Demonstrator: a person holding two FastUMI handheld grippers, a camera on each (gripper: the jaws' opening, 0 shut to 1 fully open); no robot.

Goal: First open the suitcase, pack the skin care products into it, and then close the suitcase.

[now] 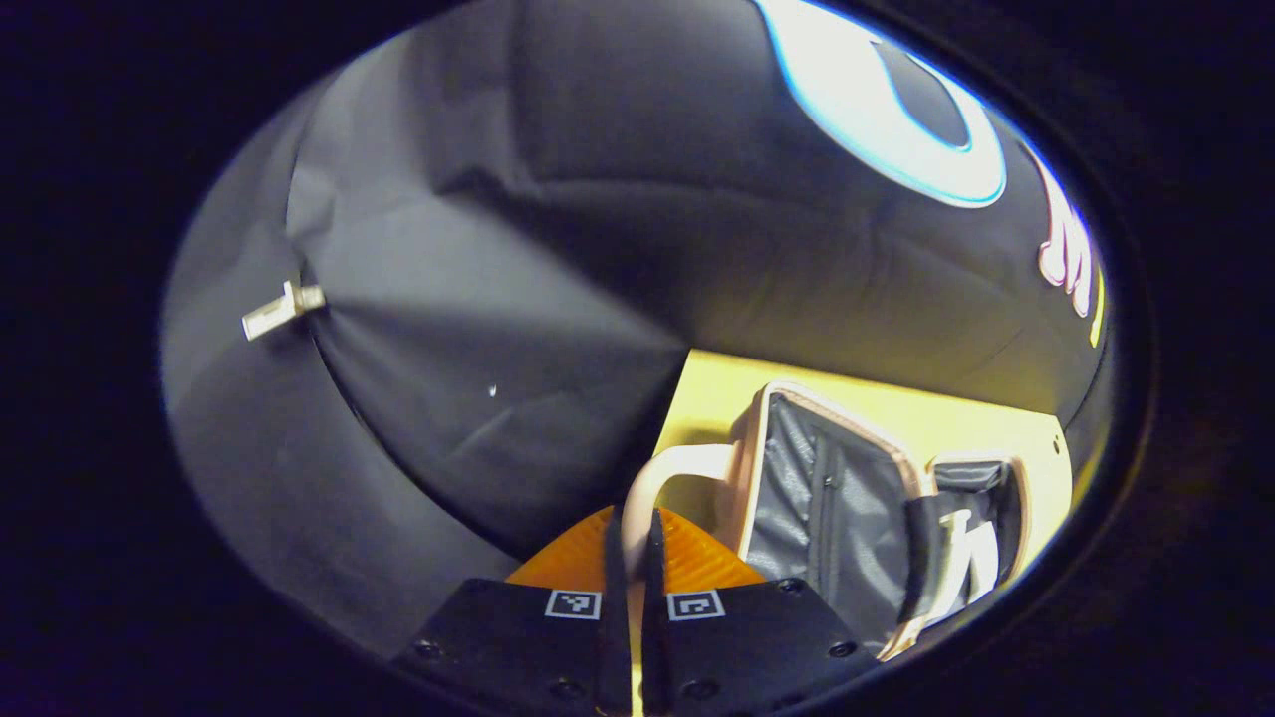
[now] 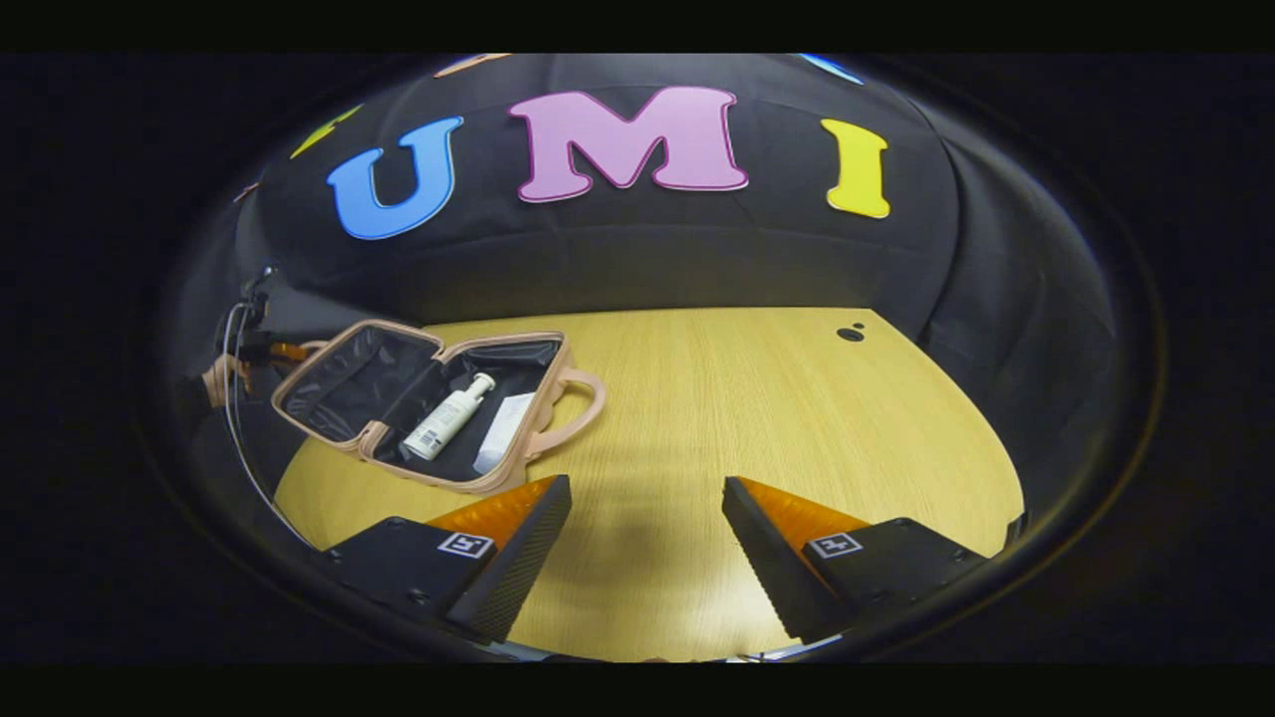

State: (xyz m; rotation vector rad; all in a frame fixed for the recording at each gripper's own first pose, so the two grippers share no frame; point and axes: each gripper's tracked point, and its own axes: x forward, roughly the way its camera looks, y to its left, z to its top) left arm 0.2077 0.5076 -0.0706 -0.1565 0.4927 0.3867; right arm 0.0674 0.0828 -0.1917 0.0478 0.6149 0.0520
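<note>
At the bench's point(image 2: 697, 418) far left, left tool point(image 1: 630, 558) clamps the suitcase point(image 2: 438, 403) lid handle point(image 1: 662, 473), likely for closing; right tool point(image 2: 645, 543) gapes empty.

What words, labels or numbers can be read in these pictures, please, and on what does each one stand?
White pump bottle in the open pink suitcase: label print too small to read.
Flat white packet beside it: blurred, unreadable.
Square black-and-white markers on the right hand-held gripper: patterns, no words.
</note>
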